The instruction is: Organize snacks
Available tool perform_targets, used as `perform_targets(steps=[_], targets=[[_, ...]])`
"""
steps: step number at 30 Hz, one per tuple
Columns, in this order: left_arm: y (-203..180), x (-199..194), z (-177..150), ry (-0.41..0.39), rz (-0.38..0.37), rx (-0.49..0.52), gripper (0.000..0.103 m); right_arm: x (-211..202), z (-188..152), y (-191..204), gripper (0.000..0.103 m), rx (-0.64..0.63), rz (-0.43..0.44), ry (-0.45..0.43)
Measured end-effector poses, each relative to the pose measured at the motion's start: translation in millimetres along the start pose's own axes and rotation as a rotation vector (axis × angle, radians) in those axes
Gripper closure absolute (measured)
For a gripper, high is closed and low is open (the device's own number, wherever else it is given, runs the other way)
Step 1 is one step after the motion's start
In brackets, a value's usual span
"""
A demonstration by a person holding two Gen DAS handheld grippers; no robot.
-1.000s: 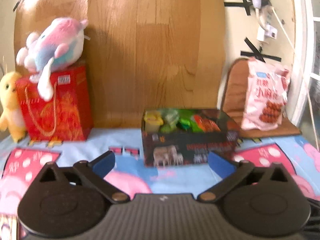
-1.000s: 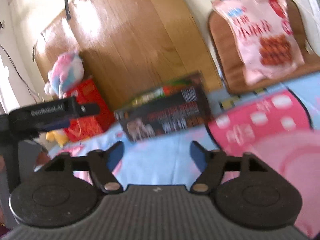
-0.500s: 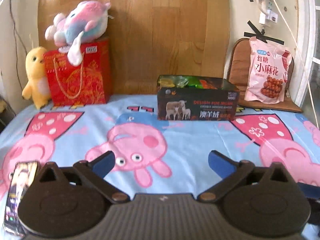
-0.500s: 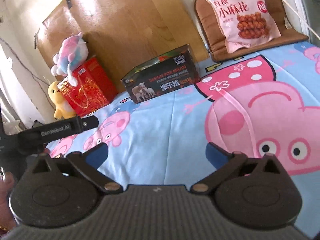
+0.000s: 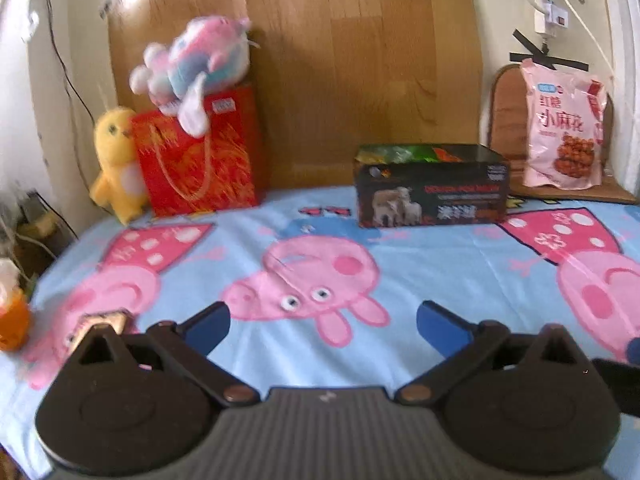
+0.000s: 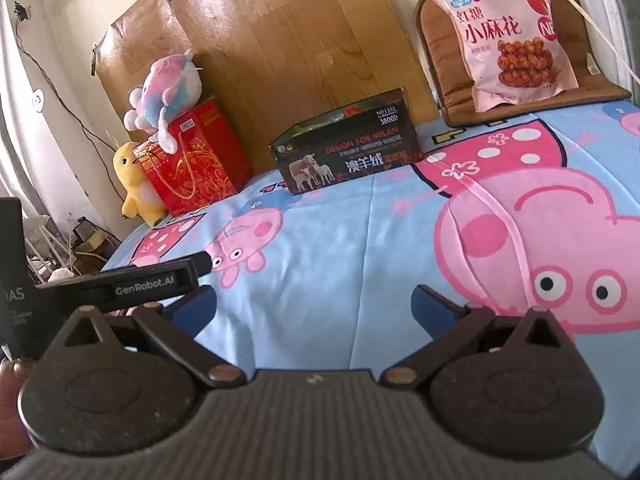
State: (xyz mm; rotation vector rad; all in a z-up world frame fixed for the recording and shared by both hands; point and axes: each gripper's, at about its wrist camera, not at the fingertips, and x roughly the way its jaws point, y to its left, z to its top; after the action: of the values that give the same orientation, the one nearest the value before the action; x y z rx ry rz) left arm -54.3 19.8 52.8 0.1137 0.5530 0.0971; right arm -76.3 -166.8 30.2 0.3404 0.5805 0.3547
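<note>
The left gripper [image 5: 323,322] hung above the cartoon-pig bedsheet [image 5: 440,264] with its blue-tipped fingers spread wide and nothing between them. The right gripper [image 6: 314,306] was likewise splayed wide and empty over the same sheet, and the left gripper's black body showed at its left side. At the far edge of the bed, against the wooden board [image 5: 352,72], stood the dark snack box [image 5: 432,196], its printed long side with the sheep picture facing the cameras. The box was open at the top, and green, yellow and orange wrappers [image 5: 400,153] showed above its rim; the left view was blurred, so the individual snacks could not be told apart. To the right of the box, well apart from it, a pink bag of twisted snacks [image 6: 510,36] leaned upright against the back of a brown cushion [image 6: 440,40]. To the left of the box stood a red gift bag [image 5: 196,160] with a rope handle, and a pink-and-blue plush toy [image 5: 196,64] lay on top of it. A yellow chick plush [image 5: 116,160] stood just beside the bag on its left, touching it. Near the left edge of the left view sat an orange object [image 5: 12,320], too blurred to name. Both grippers were well short of the box.
</note>
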Motion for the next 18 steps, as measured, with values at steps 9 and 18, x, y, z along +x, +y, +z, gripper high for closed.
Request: perform_targets(steps=[9, 18], targets=[[-0.9, 3.2, 0.4, 0.040, -0.008, -0.018, 0.000, -1.3, -3.2, -3.1, 0.000, 0.022, 0.000, 0.002], [-0.3, 0.3, -1.1, 0.057, 0.014, -0.016, 0.000, -4.8, -3.7, -0.3, 0.000, 0.007, 0.008, -0.019]])
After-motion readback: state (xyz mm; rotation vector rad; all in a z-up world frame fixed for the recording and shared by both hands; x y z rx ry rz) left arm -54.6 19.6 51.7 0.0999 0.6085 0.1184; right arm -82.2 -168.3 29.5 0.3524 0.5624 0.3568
